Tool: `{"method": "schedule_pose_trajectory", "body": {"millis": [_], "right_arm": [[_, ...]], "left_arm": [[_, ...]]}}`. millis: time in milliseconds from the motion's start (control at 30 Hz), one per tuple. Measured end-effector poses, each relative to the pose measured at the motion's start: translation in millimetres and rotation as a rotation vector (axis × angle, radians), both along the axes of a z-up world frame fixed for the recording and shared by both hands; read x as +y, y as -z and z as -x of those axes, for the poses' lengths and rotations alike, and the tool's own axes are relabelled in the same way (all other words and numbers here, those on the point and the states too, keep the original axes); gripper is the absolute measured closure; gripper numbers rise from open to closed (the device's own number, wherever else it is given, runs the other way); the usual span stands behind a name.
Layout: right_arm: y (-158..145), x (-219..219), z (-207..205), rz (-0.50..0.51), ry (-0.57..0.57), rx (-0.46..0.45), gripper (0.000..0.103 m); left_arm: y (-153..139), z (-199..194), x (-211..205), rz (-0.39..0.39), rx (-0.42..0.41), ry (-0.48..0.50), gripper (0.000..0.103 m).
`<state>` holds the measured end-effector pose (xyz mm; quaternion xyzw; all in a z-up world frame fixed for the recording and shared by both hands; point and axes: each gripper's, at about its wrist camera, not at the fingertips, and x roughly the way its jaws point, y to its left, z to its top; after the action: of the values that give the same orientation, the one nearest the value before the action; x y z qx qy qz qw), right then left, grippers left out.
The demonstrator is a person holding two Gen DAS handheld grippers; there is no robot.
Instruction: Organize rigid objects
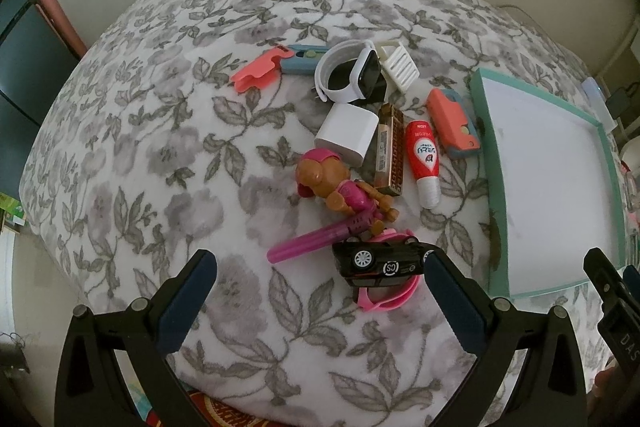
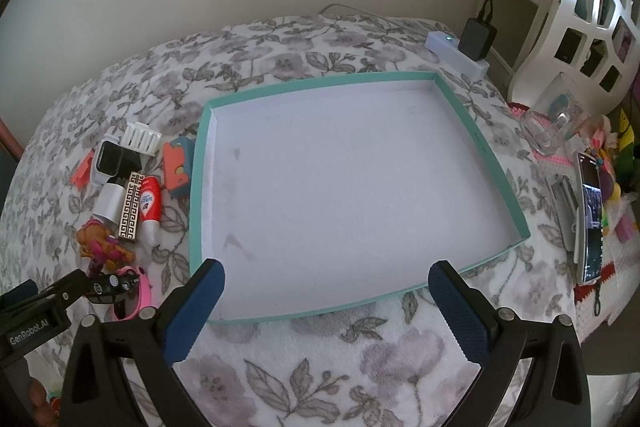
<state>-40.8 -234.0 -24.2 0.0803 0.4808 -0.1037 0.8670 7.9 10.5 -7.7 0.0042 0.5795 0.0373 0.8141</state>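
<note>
Beside the teal tray [image 2: 480, 147], at frame left, lie a toy car [image 1: 378, 263], pup figure [image 1: 340, 191], red tube [image 1: 424, 163] and watch [image 1: 352, 75]. Both the left gripper [image 1: 320, 287] and right gripper [image 2: 326, 301] are spread wide, holding nothing; the tray's white floor is bare.

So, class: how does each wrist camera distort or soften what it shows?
Left wrist view: fisheye bulges the floral blanket into a dome, corners vignetted black. Right wrist view: the teal tray has bowed edges; soft even light, faint shadows, slightly hazy detail.
</note>
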Motion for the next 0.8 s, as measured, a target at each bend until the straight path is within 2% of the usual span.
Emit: {"method": "schedule_pose_trajectory", "body": {"millis": [800], "right_arm": [[1.3, 0.0, -0.3, 0.002, -0.001, 0.003, 0.000]], "left_arm": [[3.3, 1.9, 0.9, -0.001, 0.004, -0.004, 0.000]]}}
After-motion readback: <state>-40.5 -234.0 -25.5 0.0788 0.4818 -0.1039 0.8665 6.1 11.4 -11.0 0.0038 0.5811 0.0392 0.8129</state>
